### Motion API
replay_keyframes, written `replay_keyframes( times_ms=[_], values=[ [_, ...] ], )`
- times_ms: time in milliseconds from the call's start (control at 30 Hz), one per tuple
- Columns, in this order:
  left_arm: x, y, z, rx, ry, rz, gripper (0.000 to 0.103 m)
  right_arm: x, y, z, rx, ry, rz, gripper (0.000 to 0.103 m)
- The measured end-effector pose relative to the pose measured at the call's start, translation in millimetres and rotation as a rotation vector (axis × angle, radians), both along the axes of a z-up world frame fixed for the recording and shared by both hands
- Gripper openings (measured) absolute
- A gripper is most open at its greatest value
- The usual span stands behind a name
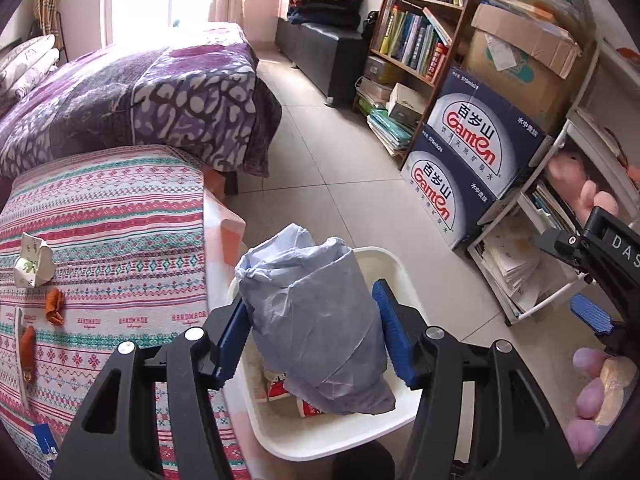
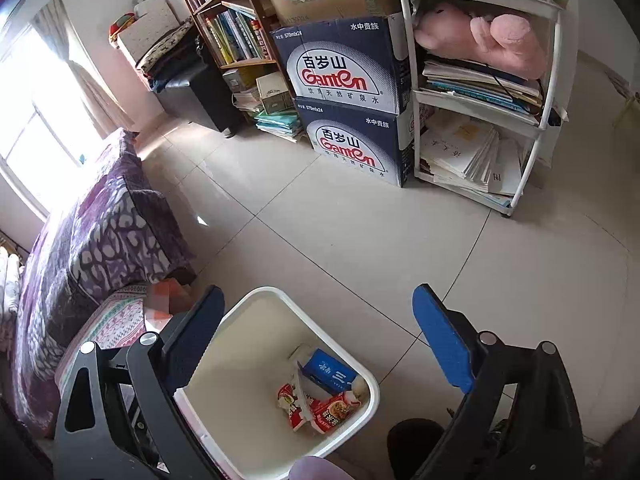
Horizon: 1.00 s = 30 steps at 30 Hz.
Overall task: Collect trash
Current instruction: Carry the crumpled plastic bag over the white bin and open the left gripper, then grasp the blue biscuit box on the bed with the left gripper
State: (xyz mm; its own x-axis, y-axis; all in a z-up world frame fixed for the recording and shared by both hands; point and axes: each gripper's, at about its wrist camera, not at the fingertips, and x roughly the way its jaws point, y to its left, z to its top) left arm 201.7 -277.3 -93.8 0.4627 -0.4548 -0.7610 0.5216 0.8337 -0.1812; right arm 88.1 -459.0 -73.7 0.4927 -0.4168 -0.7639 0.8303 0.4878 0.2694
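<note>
My left gripper is shut on a crumpled pale blue plastic bag and holds it over the white trash bin. Red wrappers lie in the bin below the bag. My right gripper is open and empty above the same bin, which holds red snack wrappers and a blue carton. On the patterned tablecloth lie a crushed white carton, orange peel pieces and a white stick-like item. The right gripper also shows in the left wrist view.
A bed with a purple blanket stands beyond the table. Two stacked Ganten water boxes, a bookshelf and a white rack with papers and a pink plush toy line the far wall. Tiled floor lies between.
</note>
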Motion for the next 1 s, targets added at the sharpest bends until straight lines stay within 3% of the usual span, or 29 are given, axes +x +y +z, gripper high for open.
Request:
replay_keyframes(
  times_ms=[133, 333, 533, 733, 1000],
  values=[
    [-3, -2, -1, 0.005, -0.008, -0.01, 0.077, -3, 0, 5, -0.047, 0.009, -0.017, 0.091],
    [-6, 10, 2, 0.034, -0.033, 0.015, 0.083, 1, 13, 14, -0.144, 0.027, -0.016, 0.095],
    [-8, 35, -2, 0.129, -0.077, 0.082, 0.087, 13, 39, 14, -0.222, 0.075, 0.048, 0.096],
    [-8, 74, -18, 0.243, -0.053, 0.152, 0.087, 33, 72, 4, -0.238, 0.138, 0.164, 0.096],
    [2, 153, -51, 0.402, 0.087, 0.299, 0.088, 65, 124, -12, -0.217, 0.203, 0.329, 0.096]
  ],
)
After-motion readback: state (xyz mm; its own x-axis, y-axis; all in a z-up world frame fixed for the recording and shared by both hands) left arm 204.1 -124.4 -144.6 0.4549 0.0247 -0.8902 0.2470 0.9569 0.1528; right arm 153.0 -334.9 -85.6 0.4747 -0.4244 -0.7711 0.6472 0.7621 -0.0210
